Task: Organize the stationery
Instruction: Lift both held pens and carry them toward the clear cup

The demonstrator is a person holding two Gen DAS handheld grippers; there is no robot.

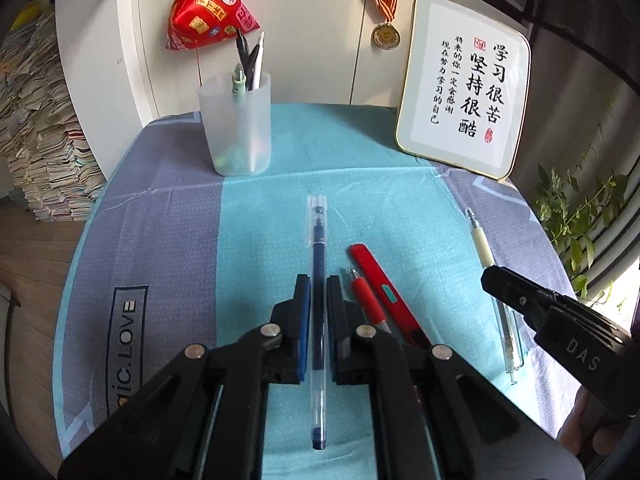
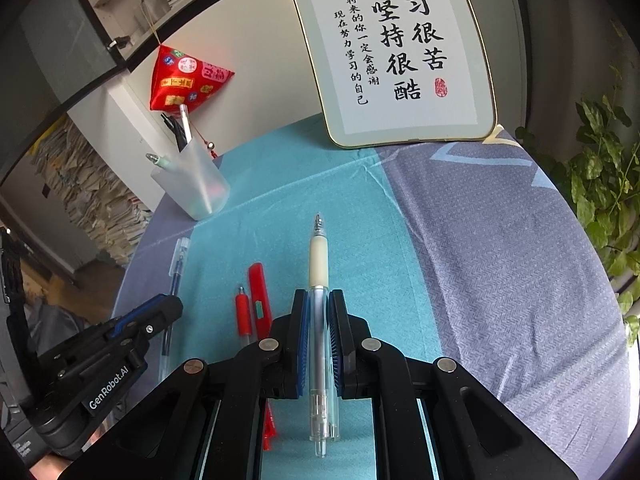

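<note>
Left wrist view: the left gripper [image 1: 319,292] is seen with its jaws narrowly apart, straddling the blue pen [image 1: 318,304]; whether the pads touch the barrel cannot be told. The pen lies lengthwise on the teal cloth [image 1: 380,200], capped end far. Just right of it, 2 red items lie side by side: a red pen [image 1: 366,300] and a red knife [image 1: 384,292]. Further right, a white pen [image 1: 494,296] lies under the right gripper [image 1: 492,280]. A cup [image 1: 236,128] holding several pens stands far left; a plaque [image 1: 464,100] is propped far right.

Right wrist view: the right gripper [image 2: 319,312] is seen with both blue pads beside the white pen [image 2: 320,328], jaws close in; firm clamping cannot be confirmed. The pen points far, tip past the fingers. To the left lie the red knife [image 2: 259,296] and red pen [image 2: 243,312], then the blue pen [image 2: 174,280] partly hidden by the left gripper [image 2: 168,304]. The cup [image 2: 192,184] is far left, the plaque [image 2: 396,52] far centre.
</note>
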